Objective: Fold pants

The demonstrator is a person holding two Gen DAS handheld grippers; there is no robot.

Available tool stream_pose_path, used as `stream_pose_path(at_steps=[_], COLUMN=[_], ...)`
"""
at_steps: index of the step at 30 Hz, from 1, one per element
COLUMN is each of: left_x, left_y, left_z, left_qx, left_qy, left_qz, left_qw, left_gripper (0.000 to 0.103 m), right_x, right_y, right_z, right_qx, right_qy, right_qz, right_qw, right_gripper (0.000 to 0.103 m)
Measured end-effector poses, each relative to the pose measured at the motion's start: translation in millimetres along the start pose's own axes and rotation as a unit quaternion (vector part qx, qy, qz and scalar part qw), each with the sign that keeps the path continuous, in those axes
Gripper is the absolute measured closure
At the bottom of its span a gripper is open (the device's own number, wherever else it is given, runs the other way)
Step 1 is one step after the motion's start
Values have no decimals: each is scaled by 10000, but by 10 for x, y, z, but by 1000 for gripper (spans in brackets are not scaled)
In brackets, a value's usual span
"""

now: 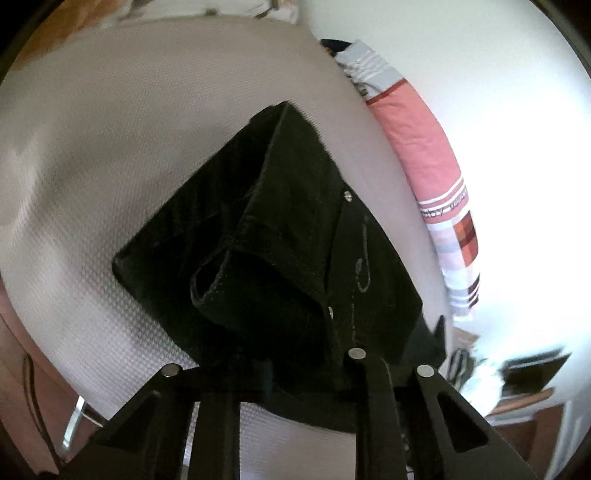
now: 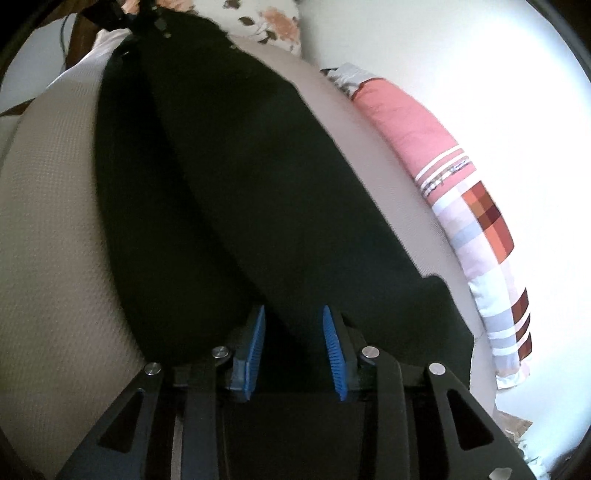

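Left gripper (image 1: 306,373) jaws pinched tight on waistband edge of black denim pants (image 1: 280,236); right gripper (image 2: 293,332) blue ribbed pads (image 2: 255,343) narrowly apart, dark cloth between, grip unclear. Pants lie lengthwise on beige waffle-textured bed cover (image 2: 48,229), legs (image 2: 236,177) stretching away. Beyond: pink checked pillow (image 2: 476,206) along bright white wall (image 2: 461,55), floral pillow (image 2: 273,26) at far end

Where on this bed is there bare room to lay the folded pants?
Bare beige bedcover lies left of the black pants in both views. A narrow strip runs between the pants and the pink checked blanket. The middle is covered by the pants.
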State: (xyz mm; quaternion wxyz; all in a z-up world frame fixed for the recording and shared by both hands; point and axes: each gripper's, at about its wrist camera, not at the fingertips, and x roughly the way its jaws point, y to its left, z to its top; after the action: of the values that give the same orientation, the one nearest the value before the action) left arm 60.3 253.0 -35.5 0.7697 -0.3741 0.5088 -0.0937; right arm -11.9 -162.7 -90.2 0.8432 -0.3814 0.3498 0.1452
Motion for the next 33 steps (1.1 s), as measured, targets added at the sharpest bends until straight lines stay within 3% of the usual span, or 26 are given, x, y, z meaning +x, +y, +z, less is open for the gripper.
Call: stream_pose_path(at_steps=[1,4,6,10,17,20,22,25,29,33], left_x=[-22,-72,-92,-121,-174,-95,-12,90,137,136], left_y=[-49,-182,-232,-389,-627,-586,-509,-338,-290,-420], left_z=[-2,29,64,177,393,424,402,342,280,172], left_qx=[124,488,591,1121,2135,2372,2475,2461,2487,2654], left_qy=[-53,-95,-101,0,19,162,315,523,443,492], left_qz=[44,191,181,381,655,819,1002,1147,1234,1490], left_qw=[9999,9986,9980,9930,9748,9679,9632,9610,9597,9513], left_gripper=[85,86,86,87,88,88,88,88,87,85], right_x=[26,33,-9,-138,-340,-337,-314,-265,-213,-238], right_y=[-7,-58,-93,-316,-315,-130,-71,60,32,8], right_z=[18,55,66,60,82,84,49,19,29,45], right_qx=[35,218,353,1238,2089,1903,2003,1903,1959,1965], right_qy=[-12,9,35,201,503,647,752,871,928,904], right_qz=[-65,142,199,821,1721,1739,1906,1898,1942,1881], right_qw=[10000,9997,9992,9887,9614,9640,9581,9592,9567,9580], right_gripper=[75,97,98,99,99,99,98,98,97,94])
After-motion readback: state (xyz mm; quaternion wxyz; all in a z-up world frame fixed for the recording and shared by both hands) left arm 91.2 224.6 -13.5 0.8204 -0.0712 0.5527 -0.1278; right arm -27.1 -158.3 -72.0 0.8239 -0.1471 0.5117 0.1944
